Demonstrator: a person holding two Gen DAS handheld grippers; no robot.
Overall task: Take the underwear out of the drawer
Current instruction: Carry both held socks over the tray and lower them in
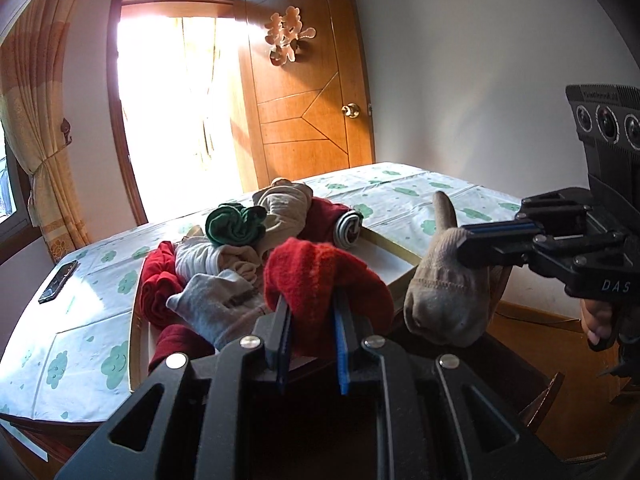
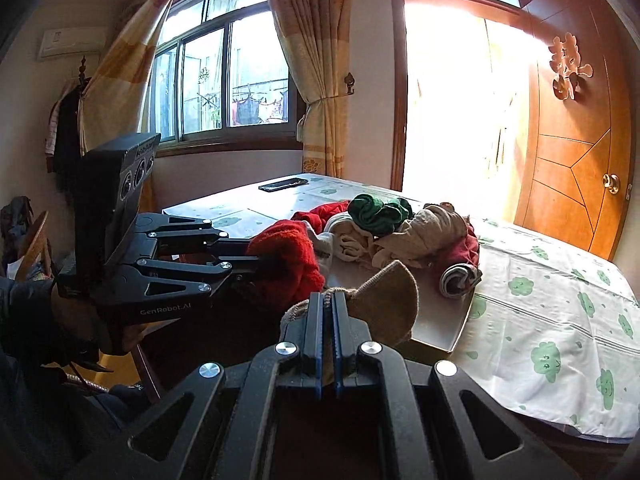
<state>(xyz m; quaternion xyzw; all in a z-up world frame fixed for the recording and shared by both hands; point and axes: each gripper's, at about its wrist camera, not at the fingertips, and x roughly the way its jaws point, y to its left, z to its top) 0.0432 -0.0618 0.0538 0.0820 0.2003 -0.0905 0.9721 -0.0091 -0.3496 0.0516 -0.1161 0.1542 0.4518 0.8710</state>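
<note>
Both tongs are clamped tight. The left gripper (image 1: 310, 312) pinches a red sock (image 1: 320, 276); the right gripper (image 2: 329, 320) pinches a beige sock (image 2: 384, 300). Each hangs clear above the drawer's (image 2: 448, 328) near edge, apart so neither snags the pile (image 1: 240, 240).

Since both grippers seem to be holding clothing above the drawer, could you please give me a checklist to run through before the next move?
1. Left gripper shut on the red item: ok.
2. Right gripper shut on the beige sock: ok.
3. Both items lifted off the pile: ok.
4. Neither item snagged on other clothes: cannot tell.
5. Bare tablecloth beside the drawer for setting down: ok.
6. Phone away from the grippers: ok.
</note>
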